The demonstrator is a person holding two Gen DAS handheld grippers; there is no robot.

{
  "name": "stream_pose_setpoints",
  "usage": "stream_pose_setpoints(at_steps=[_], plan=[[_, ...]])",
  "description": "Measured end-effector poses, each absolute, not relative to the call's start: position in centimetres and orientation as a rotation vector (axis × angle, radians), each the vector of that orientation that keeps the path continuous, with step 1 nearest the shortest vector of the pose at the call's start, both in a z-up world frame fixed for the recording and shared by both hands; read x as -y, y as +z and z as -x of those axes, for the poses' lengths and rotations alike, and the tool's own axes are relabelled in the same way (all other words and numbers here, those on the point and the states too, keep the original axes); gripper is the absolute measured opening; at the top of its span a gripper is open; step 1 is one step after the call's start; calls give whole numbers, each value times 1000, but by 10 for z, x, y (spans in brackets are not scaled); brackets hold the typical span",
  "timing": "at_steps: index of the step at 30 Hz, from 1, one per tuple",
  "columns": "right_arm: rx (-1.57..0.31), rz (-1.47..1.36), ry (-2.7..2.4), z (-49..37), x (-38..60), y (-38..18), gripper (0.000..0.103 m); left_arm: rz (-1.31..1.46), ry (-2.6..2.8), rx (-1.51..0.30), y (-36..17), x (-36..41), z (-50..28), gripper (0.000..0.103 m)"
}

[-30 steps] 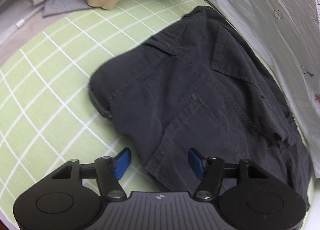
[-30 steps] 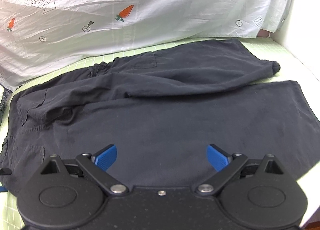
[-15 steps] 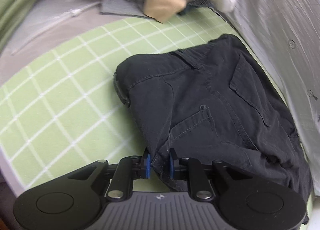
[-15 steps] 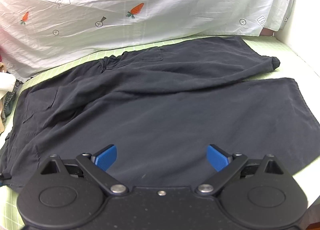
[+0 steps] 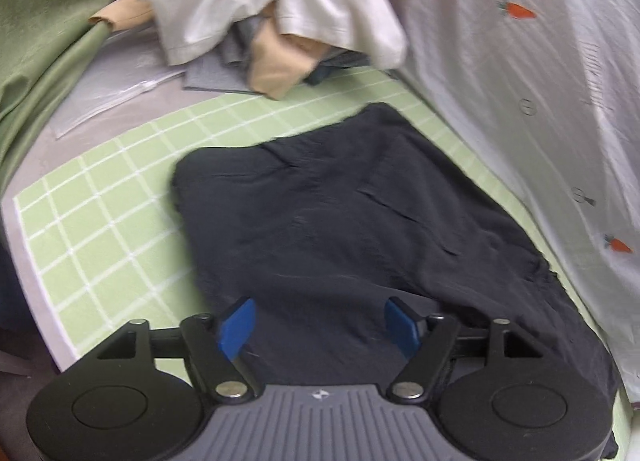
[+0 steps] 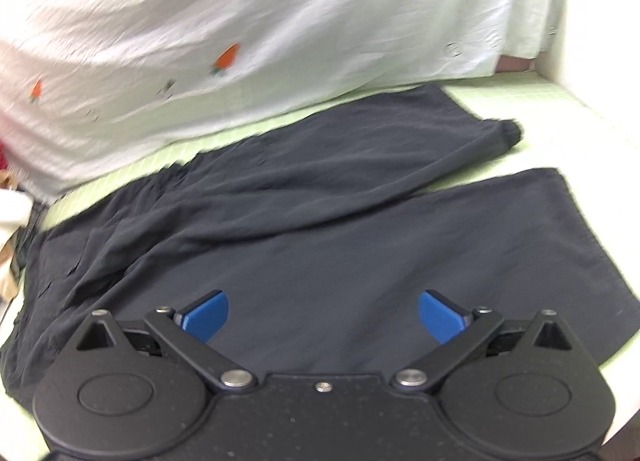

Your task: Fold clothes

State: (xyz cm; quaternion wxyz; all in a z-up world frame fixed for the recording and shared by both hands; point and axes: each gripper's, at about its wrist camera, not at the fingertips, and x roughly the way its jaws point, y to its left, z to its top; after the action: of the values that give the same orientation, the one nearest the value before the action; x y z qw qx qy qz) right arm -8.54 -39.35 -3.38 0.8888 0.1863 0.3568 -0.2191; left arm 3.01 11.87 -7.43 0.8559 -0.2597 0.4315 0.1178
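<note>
Both tongs, left [image 5: 320, 323] just released, right [image 6: 324, 315] gaping, hover over rumpled dark trousers [image 6: 320, 229].

Clothes pile [image 5: 280, 21] blocks far end, bare mat [image 5: 100, 221] beside

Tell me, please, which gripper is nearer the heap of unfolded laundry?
Left. The left gripper faces the laundry heap beyond the trousers' waist; the right gripper hovers over the trouser legs.

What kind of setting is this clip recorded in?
Probably a home laundry-folding spot: dark navy trousers lie spread on a green grid-patterned mat, beside a heap of unfolded white and beige clothes and a white carrot-print sheet.
</note>
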Motion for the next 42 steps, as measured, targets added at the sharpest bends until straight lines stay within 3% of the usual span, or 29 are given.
stream_pose_setpoints(at_steps=[11, 20, 29, 31, 32, 38, 42], plan=[[-765, -442, -529, 77, 511, -39, 102, 369, 109, -939, -76, 37, -91, 83], [-755, -604, -669, 22, 638, -77, 88, 291, 85, -1013, -105, 129, -186, 83], [-766, -672, -762, -42, 716, -115, 50, 141, 103, -1067, -138, 176, -263, 83], [-765, -672, -741, -48, 720, -116, 24, 115, 96, -1089, -144, 182, -269, 83], [-738, -666, -714, -49, 720, -111, 4, 104, 92, -1099, -147, 184, -270, 83], [-487, -463, -612, -38, 695, -33, 1, 90, 65, -1125, -155, 183, -259, 83], [-727, -406, -733, -41, 705, -66, 9, 151, 38, -1112, -146, 174, -246, 83]])
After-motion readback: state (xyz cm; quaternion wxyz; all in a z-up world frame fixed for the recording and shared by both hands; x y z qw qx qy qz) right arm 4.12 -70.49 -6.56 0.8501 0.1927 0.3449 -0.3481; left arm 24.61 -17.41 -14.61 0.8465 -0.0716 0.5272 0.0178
